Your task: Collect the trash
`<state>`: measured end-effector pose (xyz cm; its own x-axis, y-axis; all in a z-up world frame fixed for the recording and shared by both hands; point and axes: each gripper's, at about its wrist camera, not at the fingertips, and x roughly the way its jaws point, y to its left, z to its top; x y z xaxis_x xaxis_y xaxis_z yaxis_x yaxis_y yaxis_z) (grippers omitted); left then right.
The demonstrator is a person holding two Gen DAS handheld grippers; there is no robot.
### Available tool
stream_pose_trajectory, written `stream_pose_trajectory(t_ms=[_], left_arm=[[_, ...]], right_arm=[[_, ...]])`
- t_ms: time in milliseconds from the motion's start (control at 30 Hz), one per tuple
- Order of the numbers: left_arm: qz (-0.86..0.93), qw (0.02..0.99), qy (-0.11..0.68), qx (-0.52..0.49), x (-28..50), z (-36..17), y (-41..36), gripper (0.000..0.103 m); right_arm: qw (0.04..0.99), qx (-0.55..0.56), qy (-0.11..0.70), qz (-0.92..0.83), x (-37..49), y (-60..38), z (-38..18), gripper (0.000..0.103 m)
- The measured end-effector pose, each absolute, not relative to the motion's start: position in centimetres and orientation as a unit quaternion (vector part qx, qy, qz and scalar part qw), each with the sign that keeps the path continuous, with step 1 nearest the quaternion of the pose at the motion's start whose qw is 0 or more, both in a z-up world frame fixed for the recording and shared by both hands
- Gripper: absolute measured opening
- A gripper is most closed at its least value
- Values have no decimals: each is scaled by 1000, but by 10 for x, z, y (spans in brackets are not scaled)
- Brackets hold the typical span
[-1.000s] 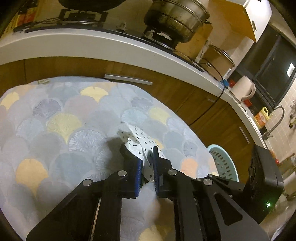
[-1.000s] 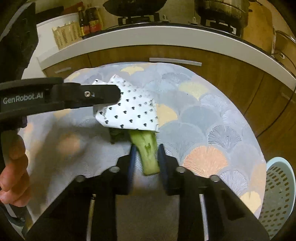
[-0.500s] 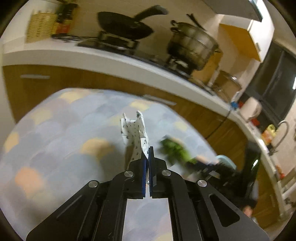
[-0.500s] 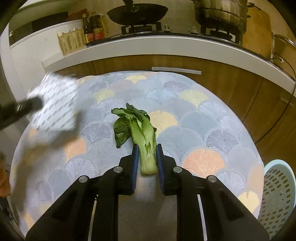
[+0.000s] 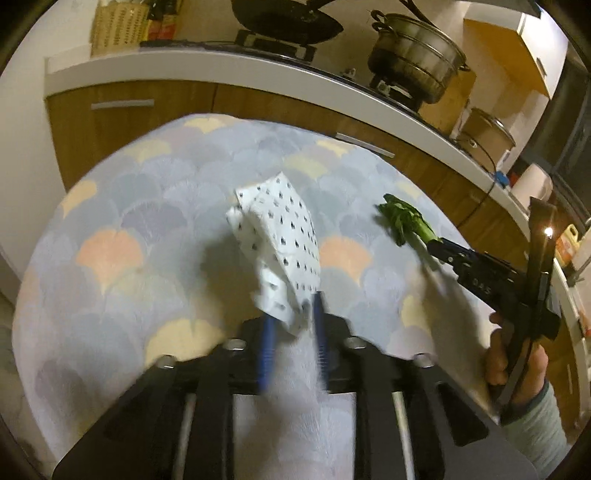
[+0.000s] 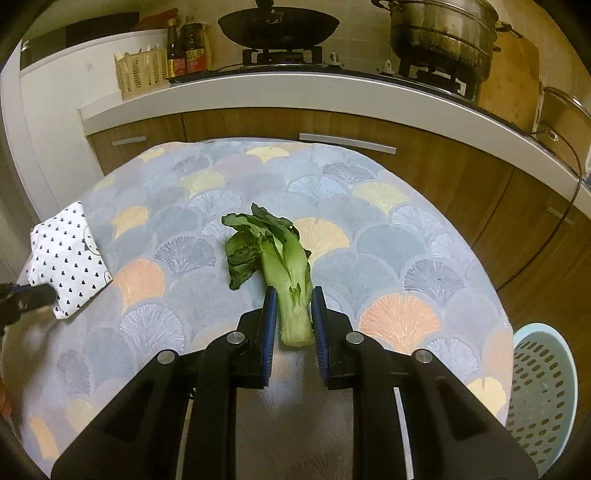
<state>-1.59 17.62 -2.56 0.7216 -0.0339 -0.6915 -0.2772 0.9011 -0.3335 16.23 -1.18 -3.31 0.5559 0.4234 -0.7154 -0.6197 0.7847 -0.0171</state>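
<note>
Trash: two pieces on my screens, a spotted paper napkin [image 5: 280, 251] and a green vegetable stalk [image 6: 284, 273].
Napkin place: at the left side of the round table, its lower corner between the fingers of my left claw [image 5: 293, 343].
Left claw: its jaws have just been opening; the blue pads stand apart with the napkin's corner loose between them, so I read it as released, though the blur keeps me from being sure about the right-hand pad.
Stalk place: mid-table, thick pale end toward me, leaves pointing at the counter.
Right claw [image 6: 293, 325]: clenched on the stalk's thick base, both pads against it.
Napkin handling: I judge it very light, limp and crumpled; it will flop and drift, so a pinch on a bunched fold should hold better than one on a thin edge.
Stalk handling: firm at the base, soft and floppy in the leaves, perhaps damp; the base is the right place to hold, with no more squeeze than needed.
Surface: soft cloth [image 6: 406, 240] with a fan pattern in grey, peach and yellow; it may snag or ruck under the fingertips.
Basket [image 6: 543, 391]: pale blue, perforated, low at the table's right edge; likely where the trash goes.
Room: dim kitchen, wood cabinets, white counter [image 6: 332, 88], wok [image 6: 279, 24] and steel pot [image 6: 443, 26] on the stove.
</note>
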Motion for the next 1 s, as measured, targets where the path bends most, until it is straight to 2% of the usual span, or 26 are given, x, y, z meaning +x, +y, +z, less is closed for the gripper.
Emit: stream_pose_trajectory(t_ms=[67,167,267,400,533,633,667,733,767,933,1000], left_arm=[[67,903,358,-228,-21,-29,180,41],[84,902,367,-211,-25,-31,184,47],[63,898,381,-209,-27,-31,188,63],[75,896,382,-213,-30,-36,199,63],[76,889,367,-262,-29,-31,219,63],[87,891,353,-273,-22,-24,228,64],[92,891,352,-273,-20,-23,230,64],[94,889,348,-281,-10,-20,235,65],[94,887,351,-285,-3,-21,238,66],[93,880,378,-270,30,-32,231,66],[111,888,383,-230,34,-34,219,66]], right_arm=[[875,-134,369,283,160,-14,-33,17],[877,-132,370,277,146,-21,-33,17],[872,-124,381,280,133,-26,-34,17],[867,-107,395,284,121,-29,-36,17],[862,-84,403,295,116,-33,-35,17],[856,-73,417,297,121,-35,-40,21],[853,-69,422,299,123,-35,-41,25],[853,-63,418,306,123,-36,-37,46],[856,-63,413,305,122,-36,-35,63],[862,-79,401,299,124,-28,-29,66],[862,-84,408,290,131,-24,-34,66]])
